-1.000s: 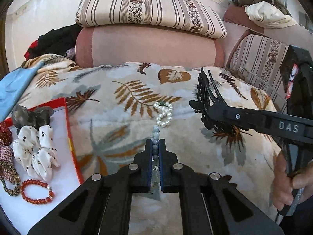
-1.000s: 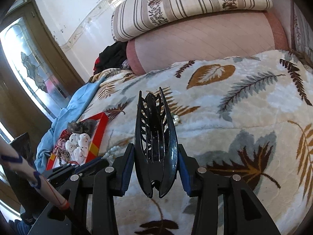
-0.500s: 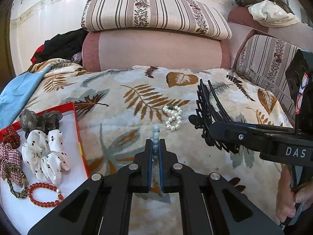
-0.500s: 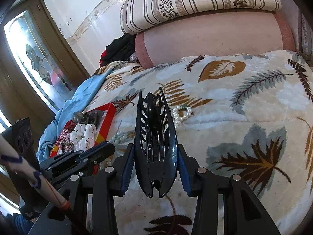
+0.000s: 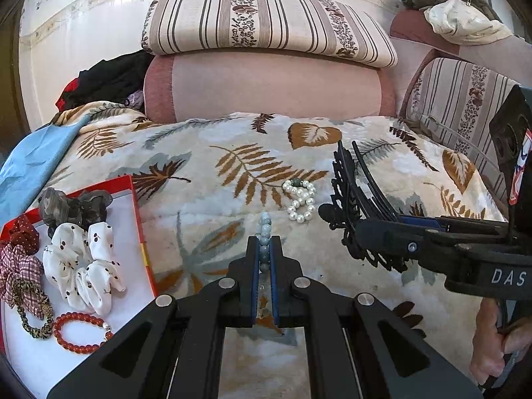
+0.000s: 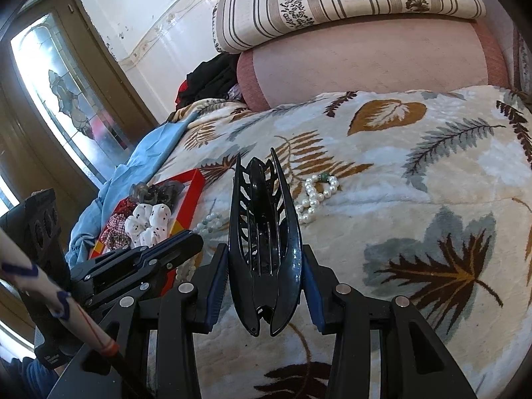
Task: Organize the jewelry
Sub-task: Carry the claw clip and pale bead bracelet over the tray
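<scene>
My left gripper [image 5: 264, 242] is shut on a pale blue-grey bead bracelet [image 5: 265, 229], held above the leaf-patterned blanket; it also shows in the right wrist view [image 6: 186, 244]. My right gripper [image 6: 264, 266] is shut on a black hair claw clip [image 6: 264, 232], which also shows in the left wrist view [image 5: 352, 206]. A white pearl bracelet with a green bead [image 5: 301, 199] lies on the blanket ahead. A red-rimmed white tray [image 5: 139, 219] at the left holds a white spotted scrunchie [image 5: 83, 259], a grey claw clip [image 5: 69, 206], a checked scrunchie [image 5: 20, 269] and a red bead bracelet [image 5: 81, 332].
A pink bolster [image 5: 266, 86] and striped cushion [image 5: 266, 23] stand at the back. Blue cloth [image 5: 30, 163] and dark clothes [image 5: 109, 79] lie at the far left. A striped sofa arm [image 5: 465, 99] is at the right. A door with patterned glass [image 6: 66, 99] is left.
My left gripper has lifted and pulled back with the blue-grey bracelet, away from the pearl bracelet. The right gripper with the black clip has shifted slightly; the tray shows more.
</scene>
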Available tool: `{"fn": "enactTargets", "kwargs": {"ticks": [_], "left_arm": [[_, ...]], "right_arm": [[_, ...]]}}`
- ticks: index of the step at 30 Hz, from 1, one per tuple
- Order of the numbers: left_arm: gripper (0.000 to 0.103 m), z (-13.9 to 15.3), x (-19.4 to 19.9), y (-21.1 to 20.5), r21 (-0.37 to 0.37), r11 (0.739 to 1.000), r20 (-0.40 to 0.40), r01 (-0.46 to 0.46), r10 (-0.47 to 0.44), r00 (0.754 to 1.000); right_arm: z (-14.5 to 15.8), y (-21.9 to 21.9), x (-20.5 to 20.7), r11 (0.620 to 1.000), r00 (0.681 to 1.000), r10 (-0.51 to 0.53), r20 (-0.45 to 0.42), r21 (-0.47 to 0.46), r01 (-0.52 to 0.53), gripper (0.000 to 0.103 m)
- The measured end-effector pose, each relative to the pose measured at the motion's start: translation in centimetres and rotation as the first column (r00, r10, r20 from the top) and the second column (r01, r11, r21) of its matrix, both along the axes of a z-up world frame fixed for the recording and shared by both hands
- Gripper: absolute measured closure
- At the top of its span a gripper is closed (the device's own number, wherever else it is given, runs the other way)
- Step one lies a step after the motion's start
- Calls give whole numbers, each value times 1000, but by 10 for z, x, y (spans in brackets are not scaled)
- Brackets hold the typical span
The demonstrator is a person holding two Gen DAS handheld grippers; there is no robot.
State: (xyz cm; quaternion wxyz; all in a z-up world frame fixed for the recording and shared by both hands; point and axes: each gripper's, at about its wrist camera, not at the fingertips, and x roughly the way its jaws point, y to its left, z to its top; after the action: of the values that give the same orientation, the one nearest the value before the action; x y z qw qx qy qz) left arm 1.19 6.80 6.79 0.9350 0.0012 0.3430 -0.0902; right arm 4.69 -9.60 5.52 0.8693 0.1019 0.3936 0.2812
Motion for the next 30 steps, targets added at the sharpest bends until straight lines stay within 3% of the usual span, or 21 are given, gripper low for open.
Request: {"fn": "enactTargets", "kwargs": {"ticks": [18, 30], "left_arm": [[98, 12, -13, 12, 6, 1000, 32, -22, 22, 999], [98, 24, -28, 45, -27, 997, 51, -69, 70, 996]], "right_arm": [[7, 14, -15, 1000, 1000, 13, 9, 10, -13, 57], [9, 37, -40, 998, 1000, 5, -18, 59, -4, 57]]}}
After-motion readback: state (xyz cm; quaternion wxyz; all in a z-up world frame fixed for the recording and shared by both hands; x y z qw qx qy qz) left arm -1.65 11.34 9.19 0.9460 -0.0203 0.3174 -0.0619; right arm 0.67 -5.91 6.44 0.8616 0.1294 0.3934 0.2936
